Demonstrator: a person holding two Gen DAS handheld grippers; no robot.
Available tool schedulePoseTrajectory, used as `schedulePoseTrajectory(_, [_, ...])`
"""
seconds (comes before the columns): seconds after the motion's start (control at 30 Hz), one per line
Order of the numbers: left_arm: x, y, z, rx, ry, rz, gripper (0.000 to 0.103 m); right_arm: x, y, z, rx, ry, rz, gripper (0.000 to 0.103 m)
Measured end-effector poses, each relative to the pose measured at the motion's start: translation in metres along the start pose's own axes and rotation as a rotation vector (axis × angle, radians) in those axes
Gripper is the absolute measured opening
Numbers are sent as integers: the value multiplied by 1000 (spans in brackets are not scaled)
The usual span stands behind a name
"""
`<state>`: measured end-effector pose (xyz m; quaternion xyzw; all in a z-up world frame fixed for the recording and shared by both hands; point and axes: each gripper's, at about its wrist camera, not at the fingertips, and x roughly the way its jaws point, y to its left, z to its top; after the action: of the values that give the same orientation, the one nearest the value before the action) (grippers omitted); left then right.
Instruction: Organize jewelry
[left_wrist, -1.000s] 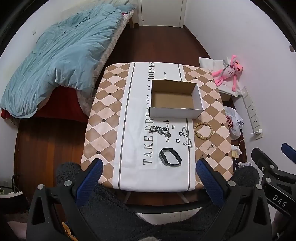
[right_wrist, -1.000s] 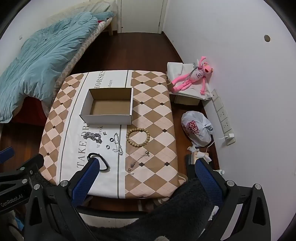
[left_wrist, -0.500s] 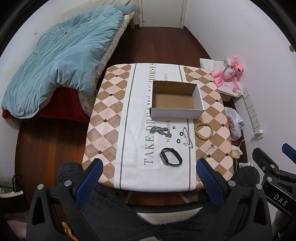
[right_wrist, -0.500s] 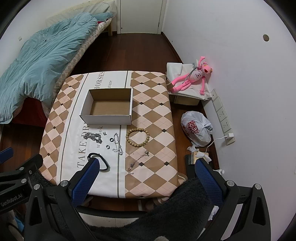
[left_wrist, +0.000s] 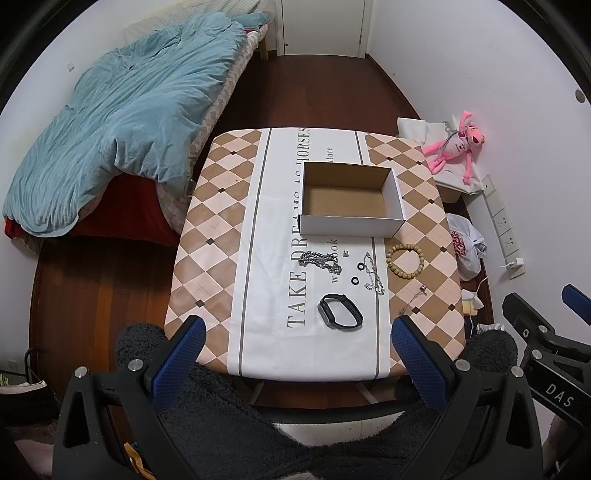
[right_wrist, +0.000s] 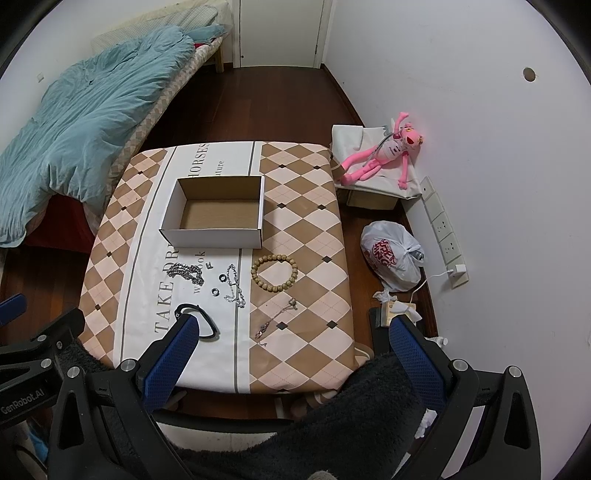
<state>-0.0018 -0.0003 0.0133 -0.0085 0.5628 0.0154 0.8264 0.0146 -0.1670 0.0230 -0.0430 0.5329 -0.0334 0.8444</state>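
Note:
An empty open cardboard box (left_wrist: 351, 199) (right_wrist: 218, 214) stands on the patterned table (left_wrist: 221, 206) (right_wrist: 306, 236). In front of it lie a thick silver chain (left_wrist: 319, 260) (right_wrist: 185, 272), a thin silver chain (left_wrist: 373, 275) (right_wrist: 234, 282), two small dark rings (left_wrist: 357, 273) (right_wrist: 218, 285), a wooden bead bracelet (left_wrist: 405, 261) (right_wrist: 274, 272), a fine necklace (left_wrist: 415, 299) (right_wrist: 277, 317) and a black band (left_wrist: 340, 312) (right_wrist: 207, 319). My left gripper (left_wrist: 293, 334) and right gripper (right_wrist: 293, 334) are open and empty, high above the table's near edge.
A bed with a blue duvet (left_wrist: 122, 118) stands left of the table. A pink plush toy (right_wrist: 384, 155), a white plastic bag (right_wrist: 391, 254) and a power strip (right_wrist: 445, 232) lie along the right wall. A dark fuzzy sleeve (left_wrist: 280, 435) fills the lower foreground.
Both views have shifted very slightly; the table and its items have not moved. Both grippers stay open.

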Motion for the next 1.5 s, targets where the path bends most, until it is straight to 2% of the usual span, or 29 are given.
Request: schedulePoseTrajectory(1.5, [-10,-8,2,1,-8,-3,103,-5,-4,-2,2,-5,2,103])
